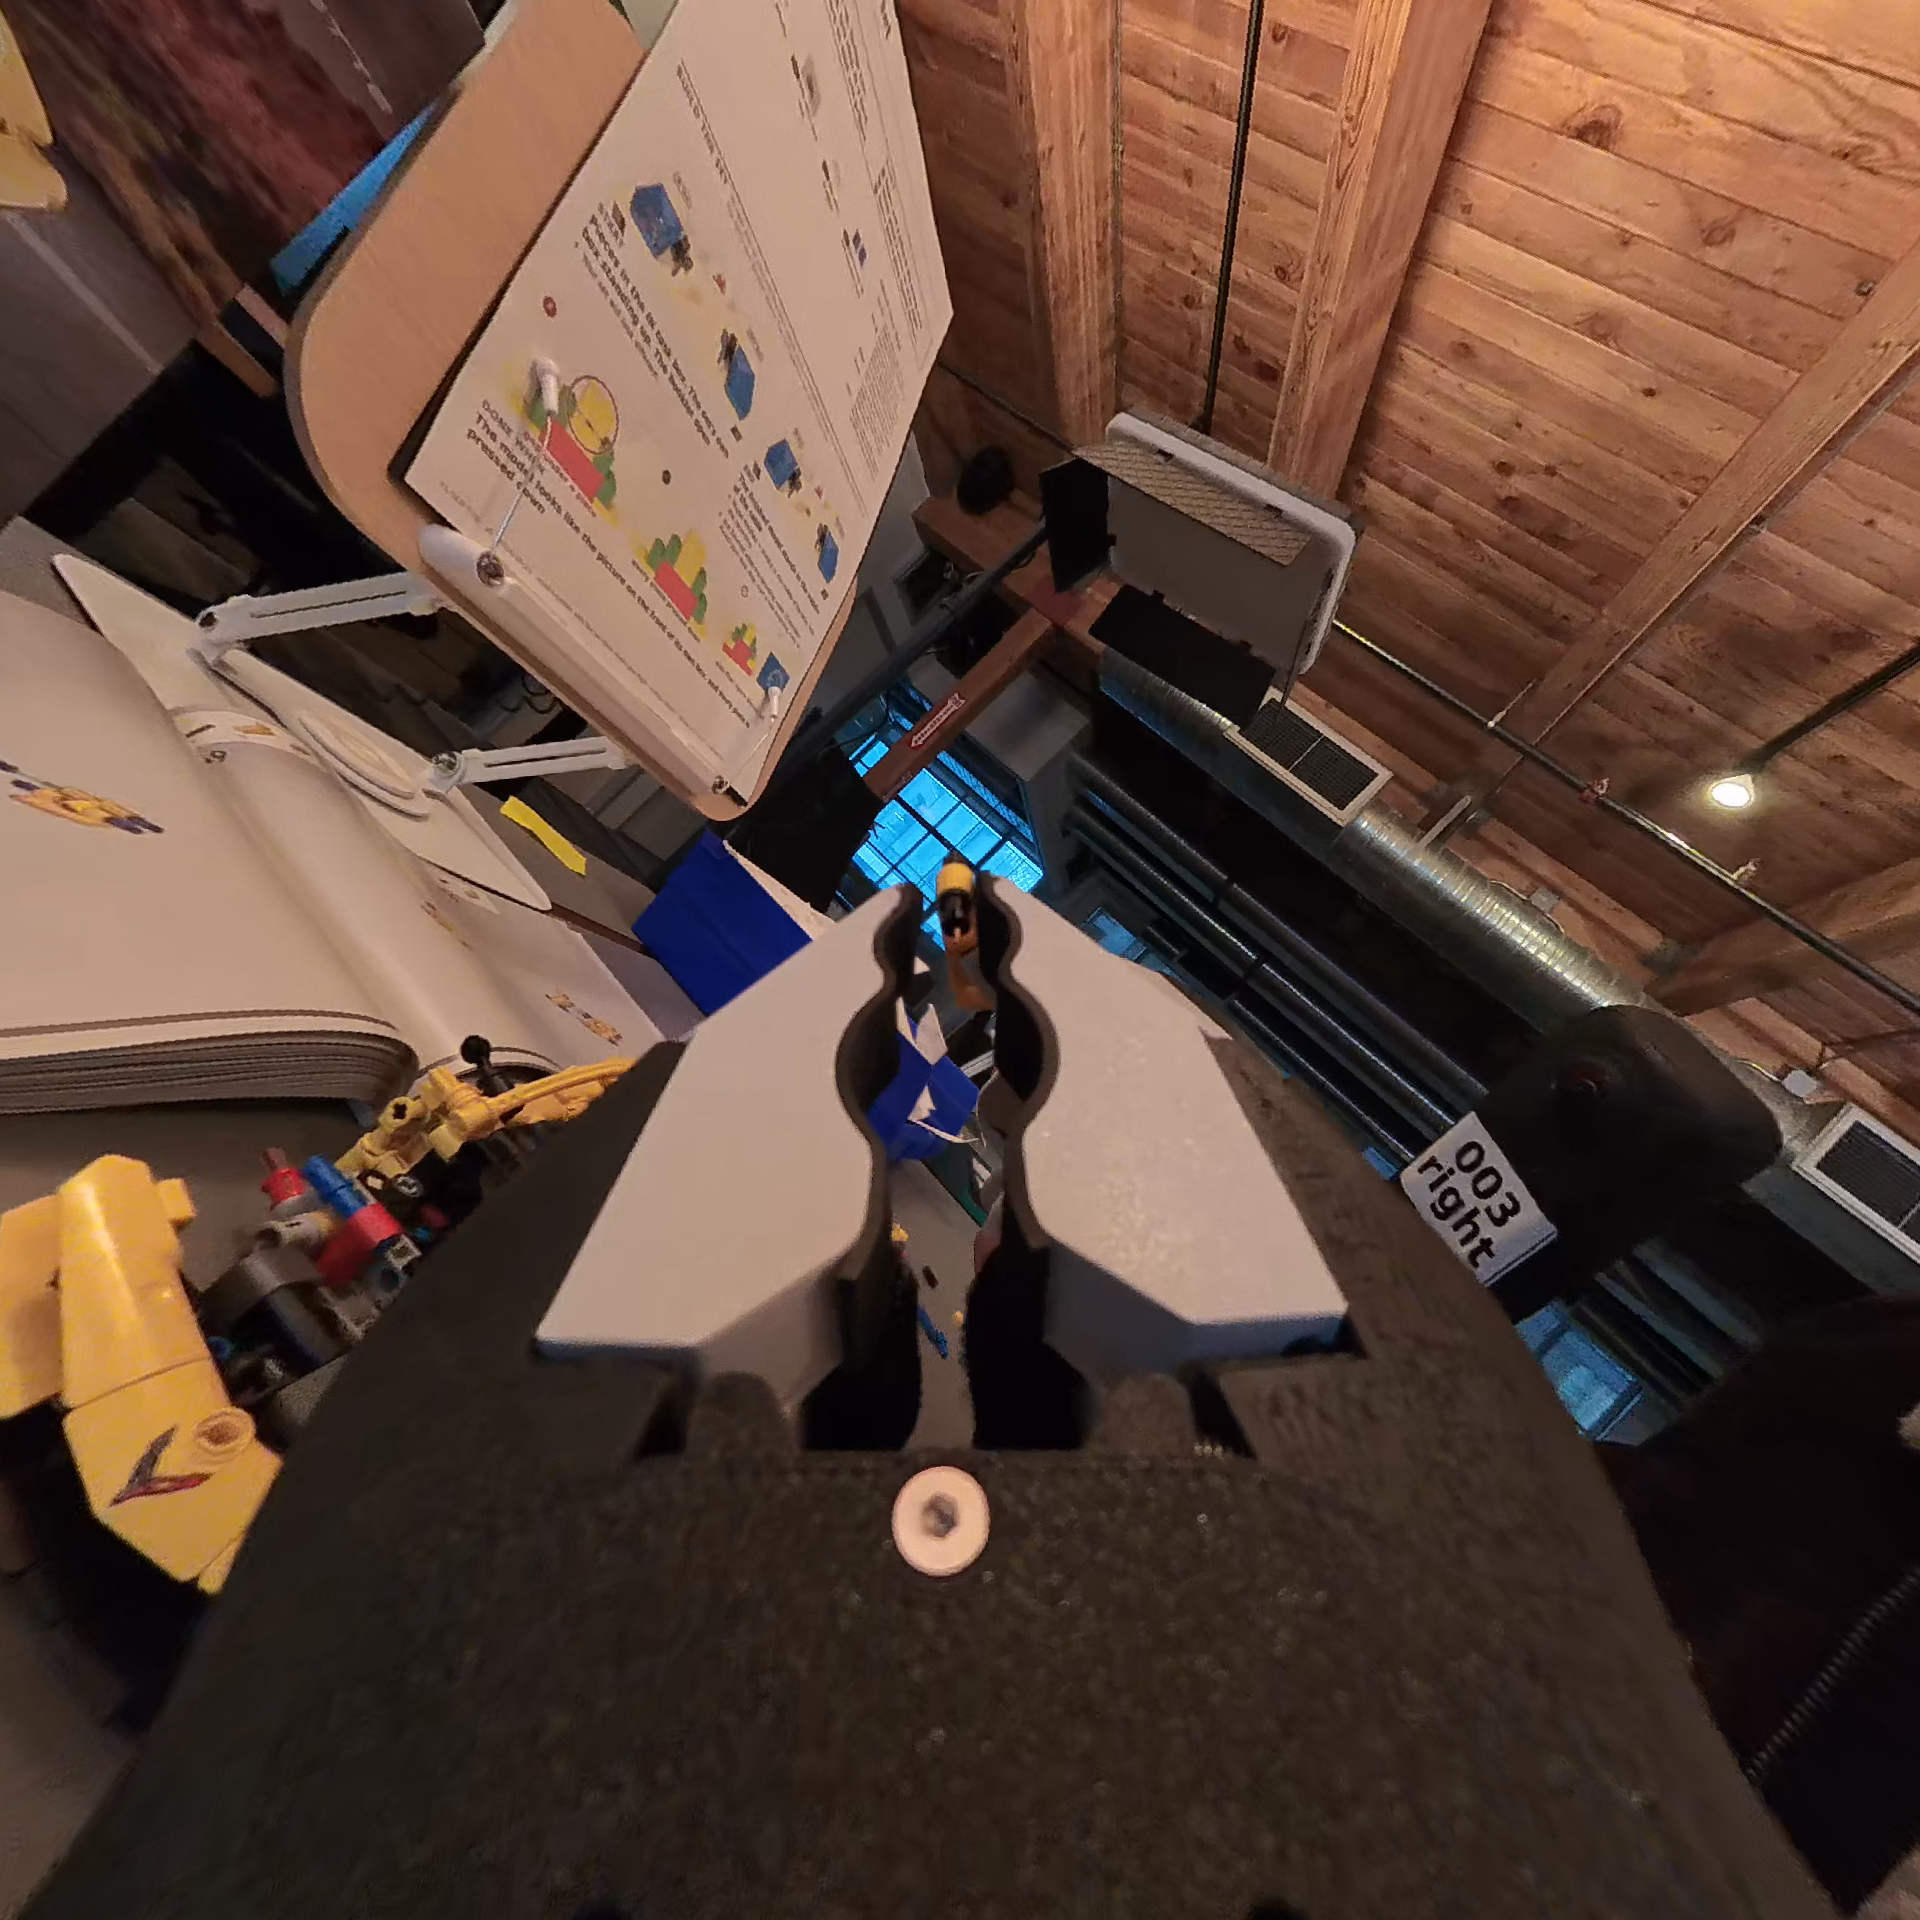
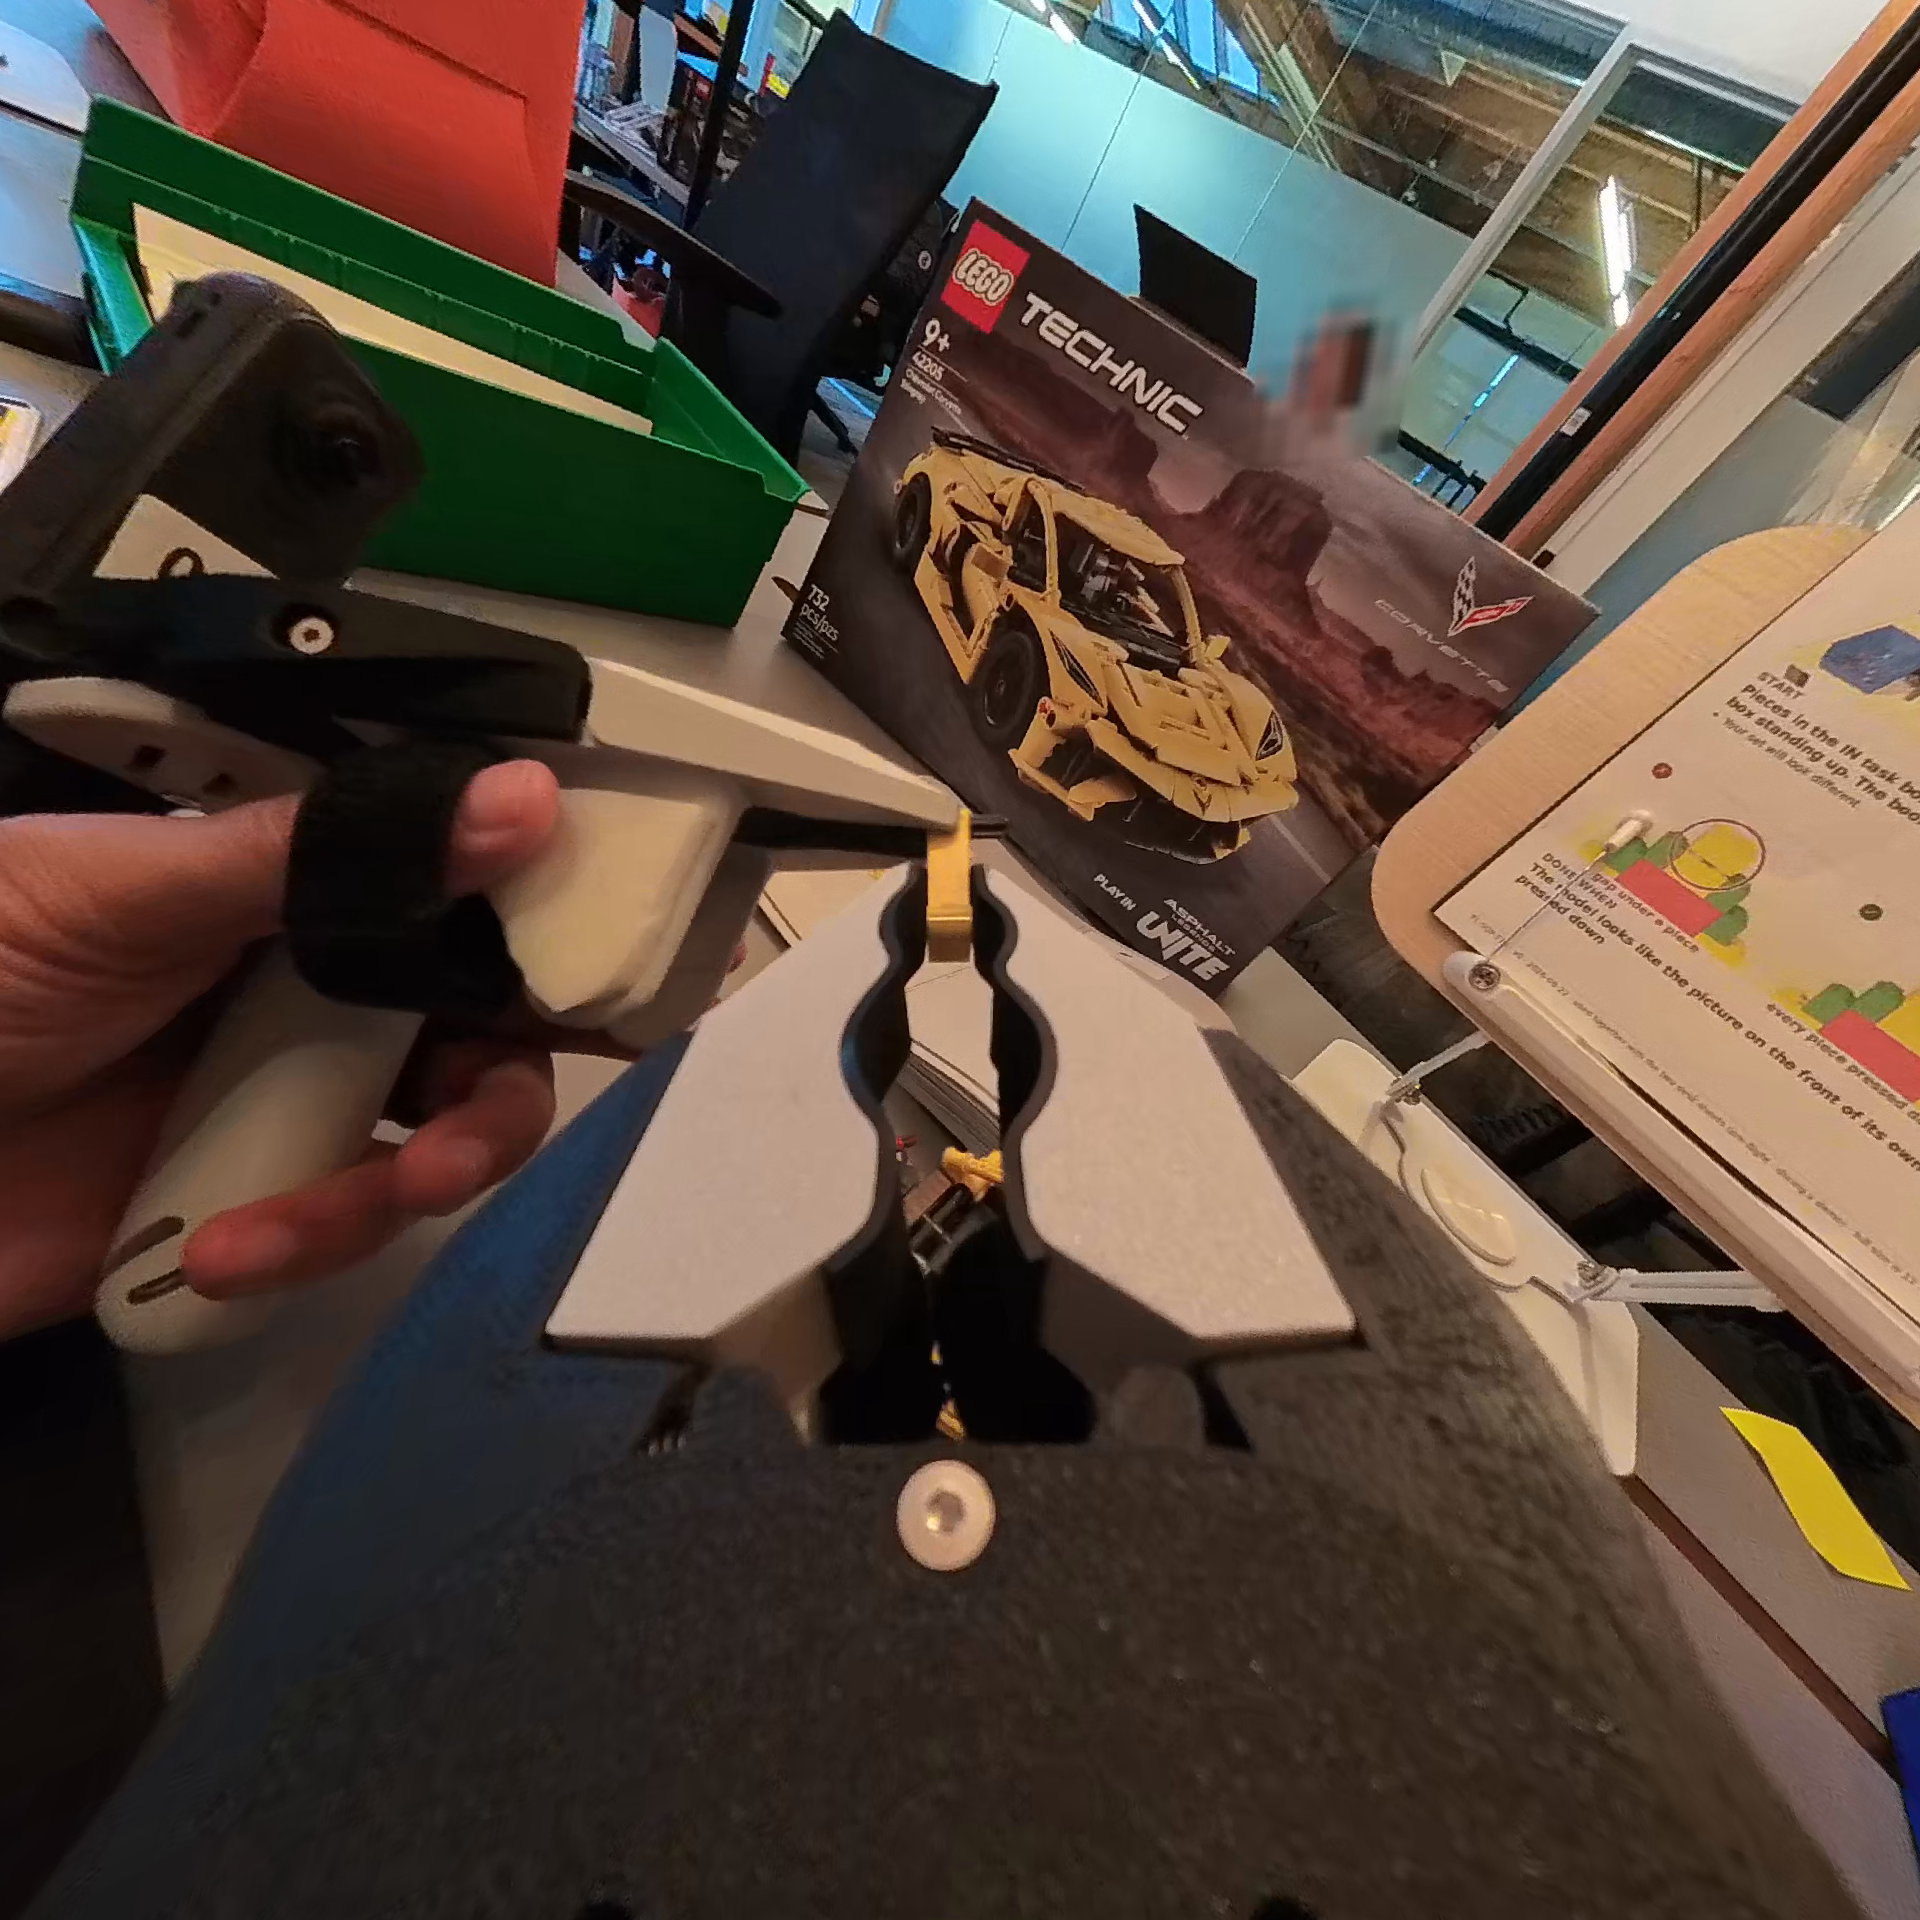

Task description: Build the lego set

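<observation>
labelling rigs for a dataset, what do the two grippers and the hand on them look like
Both match: each gripper has a rough black body with a silver screw, and two grey angular fingers with wavy black inner edges, as on the right gripper and the left gripper. Seen from the side, the left one has a white handle. A black strap wraps a finger of the hand.

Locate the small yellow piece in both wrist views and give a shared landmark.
Left wrist view: yellow piece at centre, pinched at the left tongs' tips.
Right wrist view: yellow piece at centre, upright in the right tongs; left tongs meet its top.
Shared landmark: the instruction sheet on its stand.
</observation>
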